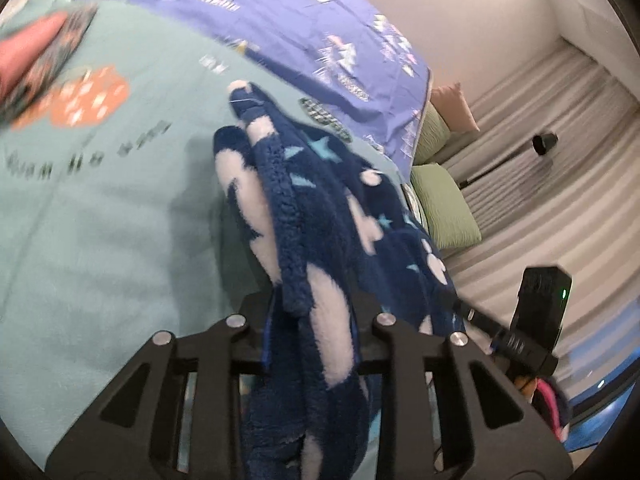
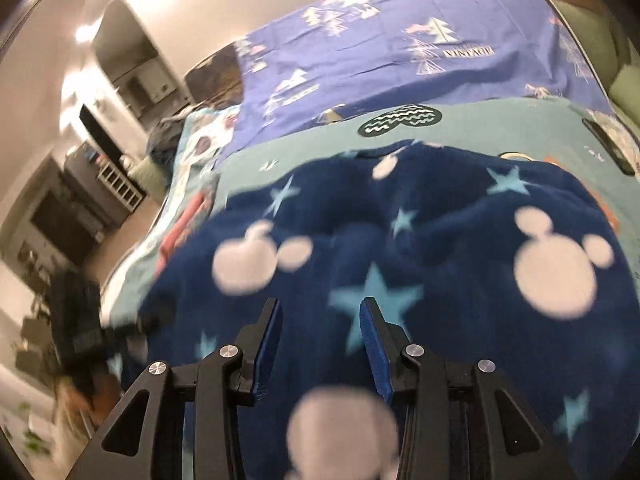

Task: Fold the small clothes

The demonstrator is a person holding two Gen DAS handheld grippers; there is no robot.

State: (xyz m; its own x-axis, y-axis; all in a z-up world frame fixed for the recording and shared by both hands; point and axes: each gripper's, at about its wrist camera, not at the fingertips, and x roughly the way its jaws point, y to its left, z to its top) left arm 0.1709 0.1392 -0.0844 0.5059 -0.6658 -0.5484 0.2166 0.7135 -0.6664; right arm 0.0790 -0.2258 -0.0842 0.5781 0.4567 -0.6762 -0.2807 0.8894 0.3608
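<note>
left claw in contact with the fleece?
Touching. Left wrist view: the navy fleece garment is bunched between the left claw fingers, pinched.

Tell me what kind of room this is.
Most likely a bedroom in a home: the fleece garment lies on a bed's teal sheet beside a purple printed cover, with green pillows at the edge.

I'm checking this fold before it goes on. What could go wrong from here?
1. The left gripper holds a thick bunch of the navy fleece garment; a bunched grab may fold it crooked.
2. The right gripper is open with fleece between its fingers; if it lags, the garment could sag from one side.
3. Both views are motion-blurred; the teal sheet could get dragged.
</note>
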